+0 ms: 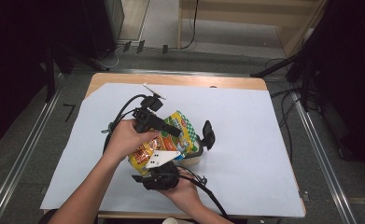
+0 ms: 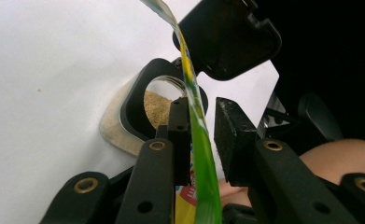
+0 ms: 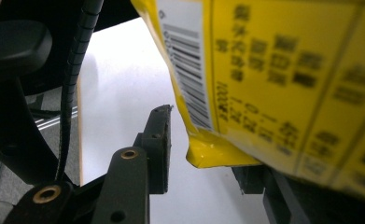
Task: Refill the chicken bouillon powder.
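Note:
A yellow and green snack bag (image 1: 178,128) hangs tilted over a clear jar (image 1: 195,153) with a black rim and its black lid (image 1: 208,134) swung open. My left gripper (image 1: 176,132) comes in from the left and is shut on the bag's green edge (image 2: 203,154). In the left gripper view the jar (image 2: 157,106) holds tan crumbs below the jaws (image 2: 202,116). My right gripper (image 1: 157,171) sits under the bag's lower end, open. The bag's yellow back with its barcode (image 3: 273,70) hangs between its jaws (image 3: 201,170), clear of the left jaw and hiding the right one.
A white paper sheet (image 1: 250,140) covers the wooden table (image 1: 171,78). Black cables trail from both grippers over the sheet. Metal rails (image 1: 320,154) run along the floor on each side, with dark stands at the back.

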{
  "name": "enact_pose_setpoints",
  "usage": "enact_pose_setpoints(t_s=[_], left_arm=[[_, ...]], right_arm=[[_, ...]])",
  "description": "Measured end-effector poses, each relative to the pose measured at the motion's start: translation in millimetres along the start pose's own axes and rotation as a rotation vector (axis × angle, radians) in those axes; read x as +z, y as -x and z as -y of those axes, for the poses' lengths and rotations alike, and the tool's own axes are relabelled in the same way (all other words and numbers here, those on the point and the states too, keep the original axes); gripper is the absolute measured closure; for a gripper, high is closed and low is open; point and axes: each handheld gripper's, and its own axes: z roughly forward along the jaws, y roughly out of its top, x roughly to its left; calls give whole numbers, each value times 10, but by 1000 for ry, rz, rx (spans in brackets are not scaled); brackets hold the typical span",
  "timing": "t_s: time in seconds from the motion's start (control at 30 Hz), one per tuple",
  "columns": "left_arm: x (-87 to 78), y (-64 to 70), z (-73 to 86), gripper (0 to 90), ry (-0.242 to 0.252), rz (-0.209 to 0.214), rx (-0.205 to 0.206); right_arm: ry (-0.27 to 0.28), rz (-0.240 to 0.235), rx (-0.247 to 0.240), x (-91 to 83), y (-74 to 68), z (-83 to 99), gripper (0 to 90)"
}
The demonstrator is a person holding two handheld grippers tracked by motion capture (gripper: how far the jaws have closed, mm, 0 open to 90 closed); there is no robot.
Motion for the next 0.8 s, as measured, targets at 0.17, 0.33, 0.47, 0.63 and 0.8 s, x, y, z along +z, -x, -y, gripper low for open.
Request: enact_pose_setpoints(t_s=[0.17,0.33,0.47,0.63,0.8], left_arm=[[30,-21,7,783,-1,9,6],[17,-53,11,808,4,31,0],[-3,-82,22,853,8,42,8],[-45,-116,36,879,13,61,2],[-169,-167,52,880,47,80,-15]], right_arm=[[-4,3,-8,21,20,34,625],[-2,1,0,34,30,51,591],[-8,6,7,37,38,57,581],[-18,16,-3,49,40,73,575],[-9,45,26,22,112,70,564]])
